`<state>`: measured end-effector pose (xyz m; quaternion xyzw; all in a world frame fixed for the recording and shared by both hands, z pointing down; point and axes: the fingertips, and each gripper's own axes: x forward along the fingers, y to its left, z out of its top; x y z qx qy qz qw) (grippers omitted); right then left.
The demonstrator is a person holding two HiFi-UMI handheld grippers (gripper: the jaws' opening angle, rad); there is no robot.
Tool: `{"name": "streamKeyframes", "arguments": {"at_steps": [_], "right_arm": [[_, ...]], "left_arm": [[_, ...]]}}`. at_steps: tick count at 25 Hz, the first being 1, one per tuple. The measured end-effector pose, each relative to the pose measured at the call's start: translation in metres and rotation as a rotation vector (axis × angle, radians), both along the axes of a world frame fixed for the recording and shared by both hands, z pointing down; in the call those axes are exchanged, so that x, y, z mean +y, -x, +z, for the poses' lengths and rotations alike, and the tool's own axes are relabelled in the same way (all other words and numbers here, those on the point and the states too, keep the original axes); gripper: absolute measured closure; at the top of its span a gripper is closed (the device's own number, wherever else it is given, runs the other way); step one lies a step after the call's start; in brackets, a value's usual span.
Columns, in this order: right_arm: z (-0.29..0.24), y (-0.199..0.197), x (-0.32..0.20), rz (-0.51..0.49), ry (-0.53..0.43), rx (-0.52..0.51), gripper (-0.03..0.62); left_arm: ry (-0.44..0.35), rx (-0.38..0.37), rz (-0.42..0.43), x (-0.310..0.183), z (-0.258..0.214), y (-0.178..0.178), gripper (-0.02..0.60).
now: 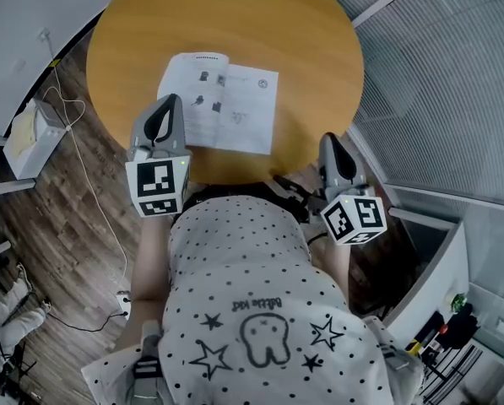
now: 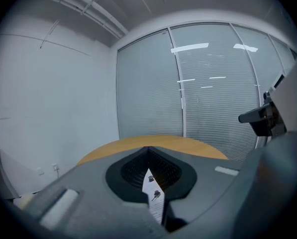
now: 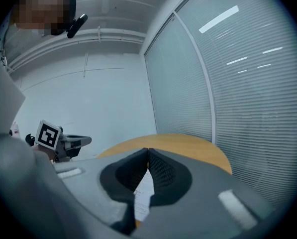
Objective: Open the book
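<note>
A thin white booklet [image 1: 222, 99] lies open and flat on the round wooden table [image 1: 319, 40], with printed pictures on its pages. My left gripper [image 1: 170, 99] hangs above the booklet's near left corner with its jaws shut and nothing held. In the left gripper view the tips [image 2: 148, 148] meet, and a strip of the page [image 2: 154, 195] shows below them. My right gripper [image 1: 328, 137] sits at the table's near right edge, off the booklet. Its jaws [image 3: 148, 149] are also shut and empty, with a strip of page [image 3: 143, 195] behind them.
A person's dotted shirt [image 1: 252, 310] fills the near part of the head view. A white box [image 1: 34, 133] sits on a ledge at left, and a cable [image 1: 91, 192] runs across the wooden floor. A glass wall with blinds [image 1: 454, 74] curves round the right.
</note>
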<state>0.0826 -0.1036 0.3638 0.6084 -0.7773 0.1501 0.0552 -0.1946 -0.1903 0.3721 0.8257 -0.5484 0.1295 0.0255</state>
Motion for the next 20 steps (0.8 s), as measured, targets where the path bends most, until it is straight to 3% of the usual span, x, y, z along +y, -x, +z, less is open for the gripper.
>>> {"name": "streamKeyframes", "arguments": {"at_steps": [13,20], "right_arm": [[0.001,0.003,-0.003,0.003,0.007,-0.016,0.589],[-0.005,0.004,-0.002,0.001,0.005,-0.033,0.589]], "left_arm": [[-0.129,0.078,0.11,0.022,-0.066,-0.036,0.572],[-0.121,0.11,0.185,0.037,-0.073,-0.064,0.572]]}}
